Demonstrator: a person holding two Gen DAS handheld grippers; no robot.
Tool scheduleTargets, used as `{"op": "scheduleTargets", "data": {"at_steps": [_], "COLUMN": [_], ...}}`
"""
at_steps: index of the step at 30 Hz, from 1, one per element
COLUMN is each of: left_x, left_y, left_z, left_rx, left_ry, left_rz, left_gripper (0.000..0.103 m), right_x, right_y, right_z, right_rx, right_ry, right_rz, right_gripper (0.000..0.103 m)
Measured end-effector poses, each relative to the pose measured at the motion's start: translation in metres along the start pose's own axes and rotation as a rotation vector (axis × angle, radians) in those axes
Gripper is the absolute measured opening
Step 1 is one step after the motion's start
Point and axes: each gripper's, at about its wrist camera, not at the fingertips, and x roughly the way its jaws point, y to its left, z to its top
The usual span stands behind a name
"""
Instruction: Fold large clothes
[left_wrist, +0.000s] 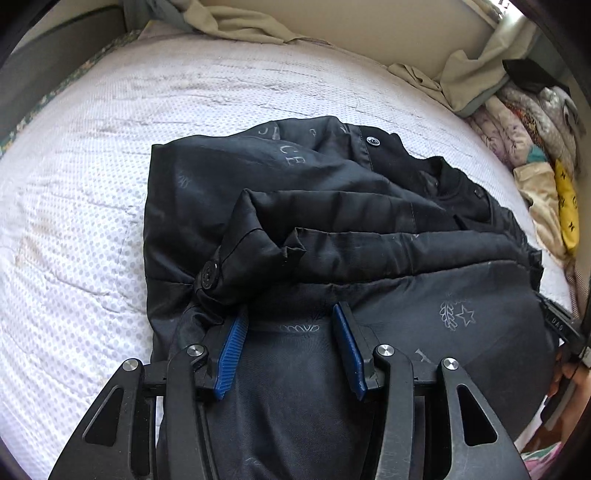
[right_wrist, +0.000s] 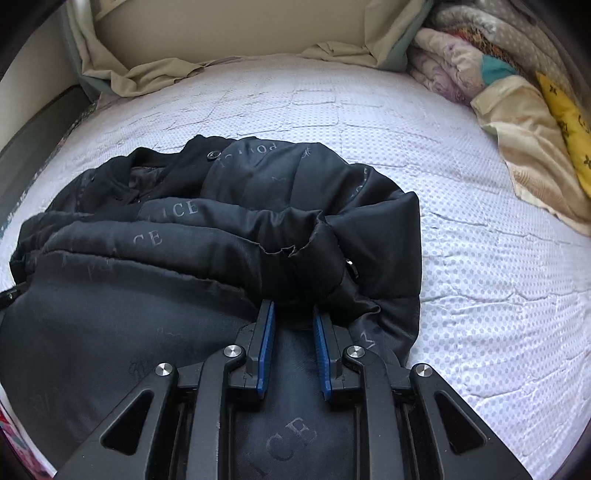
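A black jacket with grey printed lining lies bunched on the white dotted bed cover; it also shows in the right wrist view. My left gripper is open, its blue pads just above the lining near a buttoned cuff. My right gripper is open with a narrower gap, pads resting over the lining beside a folded sleeve end. Neither holds any cloth.
A beige sheet lies crumpled along the far wall. Folded patterned blankets and a yellow item are stacked at the bed's right side. White bed cover shows right of the jacket.
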Motion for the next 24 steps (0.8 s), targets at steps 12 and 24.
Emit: {"op": "scheduleTargets", "data": {"at_steps": [12,24], "left_x": [0.012,0.003], "left_y": [-0.007,-0.004], "left_z": [-0.003,-0.002], "left_rx": [0.046,0.031], "left_ry": [-0.066,-0.068], "left_rz": [0.031,0.008], "left_gripper": [0.053,0.055], "right_x": [0.006,-0.001], "right_y": [0.004,-0.007], "right_z": [-0.007,-0.001], "right_rx": [-0.029,0.062], "right_ry": [-0.065,-0.042], "right_rz": [-0.010,0.037], "right_gripper": [0.015,0.015]}}
